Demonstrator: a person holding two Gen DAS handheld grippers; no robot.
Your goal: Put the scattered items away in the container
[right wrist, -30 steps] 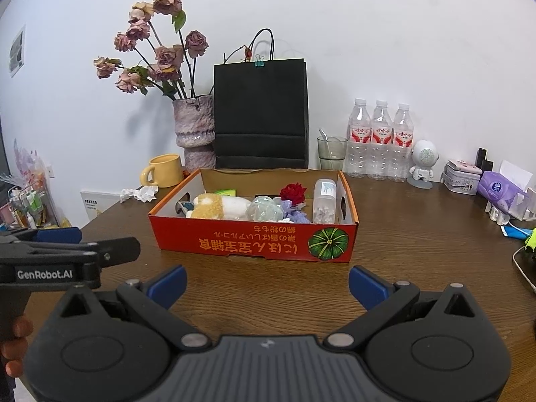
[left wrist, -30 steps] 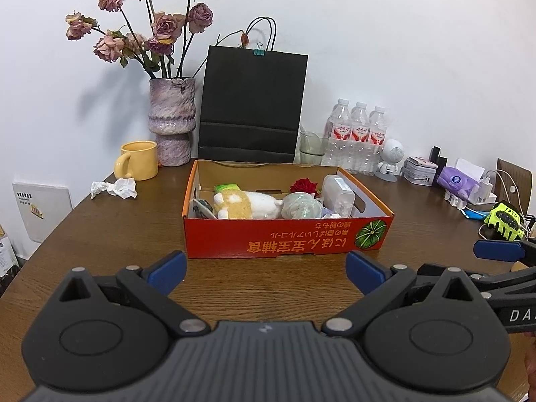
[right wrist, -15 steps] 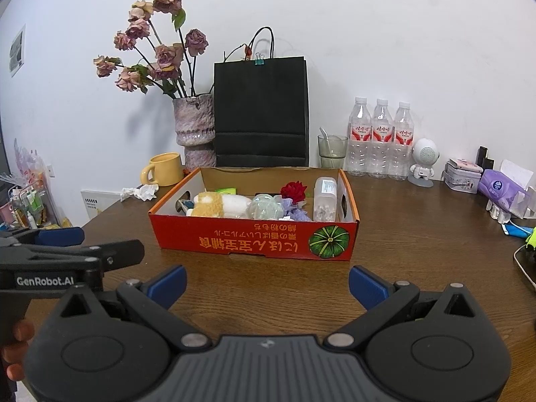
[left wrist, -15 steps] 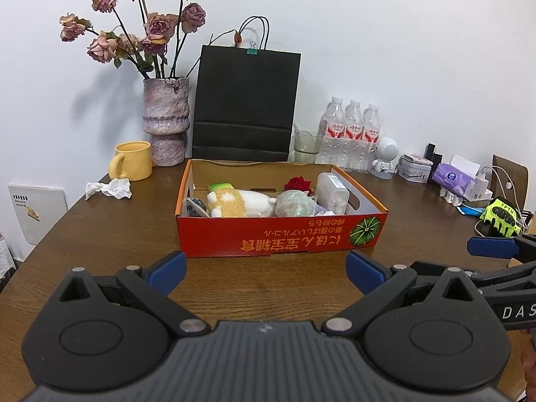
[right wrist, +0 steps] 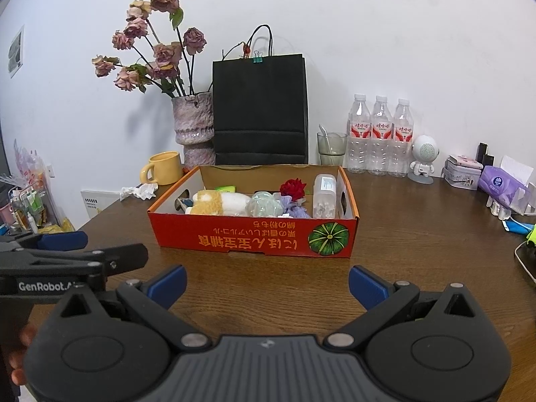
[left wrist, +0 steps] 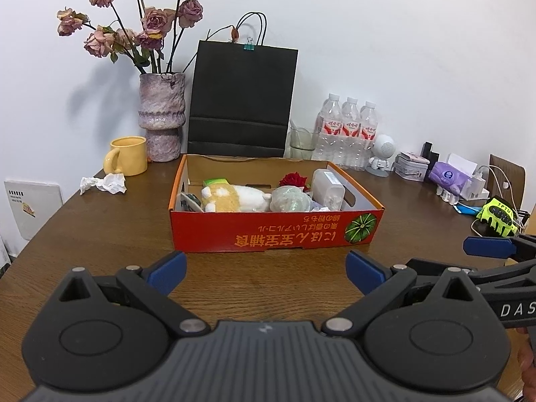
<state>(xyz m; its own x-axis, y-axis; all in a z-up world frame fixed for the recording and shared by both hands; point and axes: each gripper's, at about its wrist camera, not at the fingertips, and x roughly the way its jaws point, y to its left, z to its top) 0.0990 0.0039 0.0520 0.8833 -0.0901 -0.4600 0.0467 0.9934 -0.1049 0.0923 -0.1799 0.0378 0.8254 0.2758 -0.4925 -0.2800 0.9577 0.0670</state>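
Looking out from my left gripper (left wrist: 264, 269), its blue-tipped jaws are spread wide with nothing between them, hovering over the dark brown wooden table (left wrist: 100, 234).

Far left on the table there's a crumpled white tissue (left wrist: 104, 183), lying apart from everything, with a yellow ceramic mug (left wrist: 129, 155) just behind it and a mottled pink stone vase of dried roses (left wrist: 162, 114) next to that.

Dead centre sits the red-orange cardboard box with a pumpkin printed on its front (left wrist: 274, 231). Inside, left to right: a cream and tan plush toy (left wrist: 234, 197) lying on its side, a pale green crinkly ball (left wrist: 289, 199), a red fabric rose (left wrist: 294, 180) behind it, and a clear plastic tub (left wrist: 328, 189) against the right wall.

My right gripper (right wrist: 266, 284) is also gaping wide, empty, in front of the box.
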